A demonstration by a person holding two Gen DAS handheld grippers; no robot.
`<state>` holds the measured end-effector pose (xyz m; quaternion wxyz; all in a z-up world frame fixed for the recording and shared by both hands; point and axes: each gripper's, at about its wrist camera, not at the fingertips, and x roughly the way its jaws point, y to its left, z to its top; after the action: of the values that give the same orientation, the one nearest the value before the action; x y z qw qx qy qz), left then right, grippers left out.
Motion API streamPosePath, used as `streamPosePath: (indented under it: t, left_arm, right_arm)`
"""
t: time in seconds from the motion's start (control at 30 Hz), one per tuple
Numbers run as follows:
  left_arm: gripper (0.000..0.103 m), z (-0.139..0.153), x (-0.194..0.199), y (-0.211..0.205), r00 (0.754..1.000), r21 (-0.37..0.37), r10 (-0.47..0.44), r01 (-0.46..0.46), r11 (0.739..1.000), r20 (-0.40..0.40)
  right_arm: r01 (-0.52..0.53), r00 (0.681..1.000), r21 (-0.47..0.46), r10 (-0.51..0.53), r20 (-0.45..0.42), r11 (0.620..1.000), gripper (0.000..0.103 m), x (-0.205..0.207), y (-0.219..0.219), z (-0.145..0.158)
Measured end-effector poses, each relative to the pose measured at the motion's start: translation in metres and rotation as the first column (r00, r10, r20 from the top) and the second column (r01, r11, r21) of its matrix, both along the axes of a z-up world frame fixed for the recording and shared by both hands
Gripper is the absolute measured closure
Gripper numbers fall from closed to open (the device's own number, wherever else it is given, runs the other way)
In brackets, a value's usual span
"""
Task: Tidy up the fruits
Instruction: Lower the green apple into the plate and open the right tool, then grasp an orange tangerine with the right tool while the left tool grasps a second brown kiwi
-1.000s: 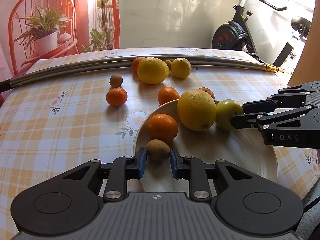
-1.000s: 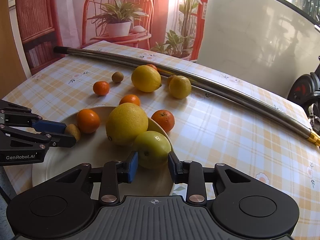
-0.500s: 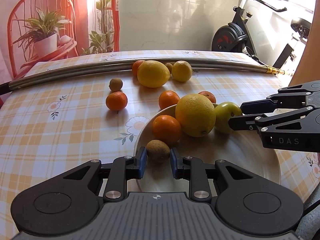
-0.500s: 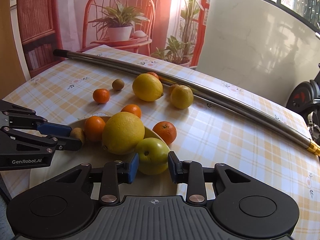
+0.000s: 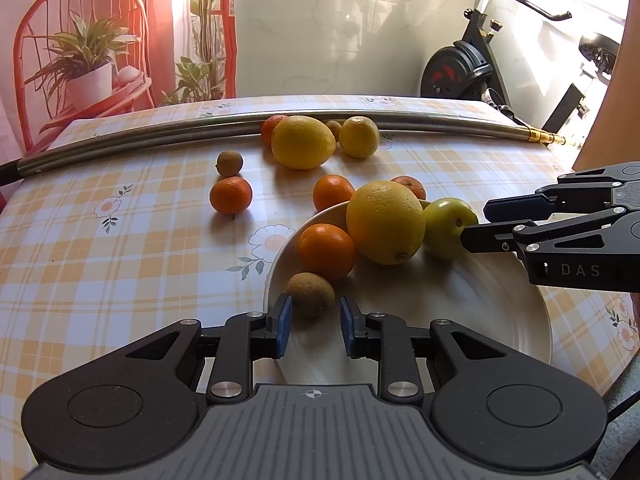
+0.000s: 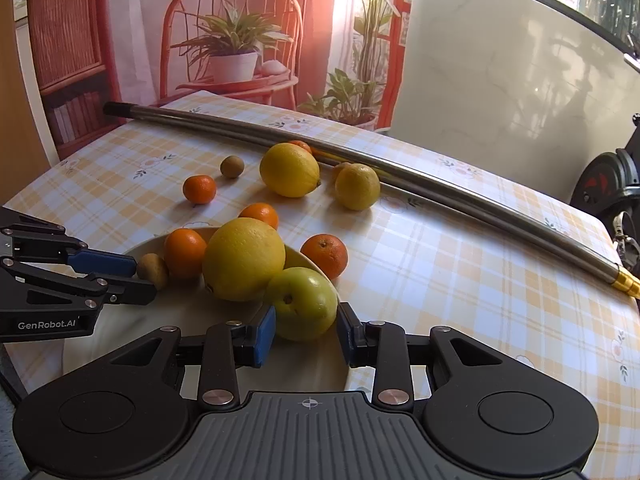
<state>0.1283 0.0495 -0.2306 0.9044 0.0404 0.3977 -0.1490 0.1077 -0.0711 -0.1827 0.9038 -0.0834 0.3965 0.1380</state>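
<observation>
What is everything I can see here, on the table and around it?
plate: 1, white, near table edge
large citrus: 1, yellow, on plate
plated mandarin: 1, orange, on plate
green apple: 1, green, on plate
kiwi: 1, brown, on plate
loose mandarins: 4, orange, on tablecloth
lemons: 2, yellow, beside rod
loose kiwi: 1, brown, on tablecloth
metal rod: 1, silver, across far side
exercise bike: 1, black, behind table
left gripper: 1, black, flanking kiwi
right gripper: 1, black, gripping green apple
</observation>
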Motion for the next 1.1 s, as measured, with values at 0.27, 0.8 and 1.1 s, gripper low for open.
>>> streamPosePath:
  t: [0.27, 0.8, 1.1]
  left_arm:
    - [0.076, 0.017, 0.003, 0.010, 1.000, -0.045, 0.009, -0.008, 0.999, 0.027]
    - [0.076, 0.048, 0.038, 0.050, 0.986, -0.131, 0.157, -0.150, 0.980, 0.047]
    - [0.076, 0.034, 0.043, 0.055, 0.982, -0.131, 0.189, -0.188, 0.973, -0.007]
  right_arm:
    - [-0.001, 1.000, 0.033, 0.000, 0.028, 0.999, 0.073, -0.002, -0.007, 0.011]
    - [0.087, 0.996, 0.148, -0.082, -0.039, 0.985, 0.072, 0.062, -0.034, 0.011]
    - [0.115, 0.988, 0.199, -0.092, -0.122, 0.973, 0.072, 0.099, -0.023, -0.013]
